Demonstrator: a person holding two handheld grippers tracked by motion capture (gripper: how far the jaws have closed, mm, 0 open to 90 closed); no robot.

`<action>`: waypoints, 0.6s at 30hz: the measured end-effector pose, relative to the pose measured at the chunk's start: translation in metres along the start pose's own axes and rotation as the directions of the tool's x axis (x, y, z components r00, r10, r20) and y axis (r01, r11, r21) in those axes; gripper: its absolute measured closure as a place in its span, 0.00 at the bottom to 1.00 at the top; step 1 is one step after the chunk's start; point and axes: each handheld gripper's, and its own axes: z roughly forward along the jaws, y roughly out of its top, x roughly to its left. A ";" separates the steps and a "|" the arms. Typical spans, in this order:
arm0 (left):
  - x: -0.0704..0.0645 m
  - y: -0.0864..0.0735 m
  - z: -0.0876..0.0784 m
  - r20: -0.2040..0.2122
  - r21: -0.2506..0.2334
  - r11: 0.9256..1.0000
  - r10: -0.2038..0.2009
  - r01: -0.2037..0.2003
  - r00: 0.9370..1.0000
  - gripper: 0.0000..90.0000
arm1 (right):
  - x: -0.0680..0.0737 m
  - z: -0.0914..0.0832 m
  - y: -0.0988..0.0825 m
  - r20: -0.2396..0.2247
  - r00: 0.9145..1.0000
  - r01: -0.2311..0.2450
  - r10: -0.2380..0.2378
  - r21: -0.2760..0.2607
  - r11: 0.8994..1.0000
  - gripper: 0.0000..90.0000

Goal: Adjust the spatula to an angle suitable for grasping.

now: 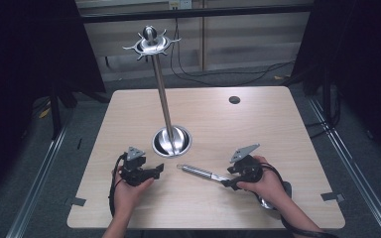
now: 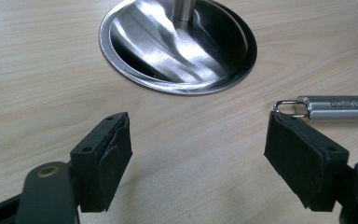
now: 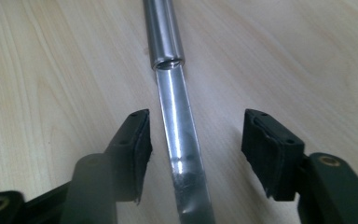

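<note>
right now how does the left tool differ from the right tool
The left tool has nothing between its pads and hangs over bare table; the right tool straddles the flat shank of the steel utensil, pads not yet touching it. The left tool faces the stand's round base; the right looks along the utensil's handle. Both are open, black and hand-held.

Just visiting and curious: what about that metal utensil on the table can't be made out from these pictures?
- Utensil working end: high view, hidden under the person's right hand and the right hand-held gripper.
- Same end: right gripper view, cut off by the bottom edge.
- Handle lettering: left gripper view, too small and blurred to read; the right edge cuts the handle.
</note>
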 end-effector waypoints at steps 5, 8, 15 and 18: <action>0.000 0.000 -0.001 0.000 -0.005 1.000 -0.005 0.005 1.000 0.25 | 0.003 0.002 0.001 0.003 1.000 0.020 -0.020 0.042 0.999 0.54; 0.001 0.000 -0.001 -0.005 -0.006 1.000 -0.003 0.003 1.000 0.25 | 0.003 0.002 0.000 0.002 1.000 0.022 -0.022 0.048 0.999 0.56; 0.000 0.000 -0.002 -0.008 -0.005 1.000 0.000 0.000 1.000 0.25 | 0.005 0.002 -0.001 -0.008 1.000 0.021 -0.021 0.057 0.998 0.59; 0.000 0.000 -0.002 -0.009 -0.005 1.000 -0.001 0.001 1.000 0.25 | 0.006 0.001 -0.001 -0.012 1.000 0.017 -0.016 0.066 0.998 0.60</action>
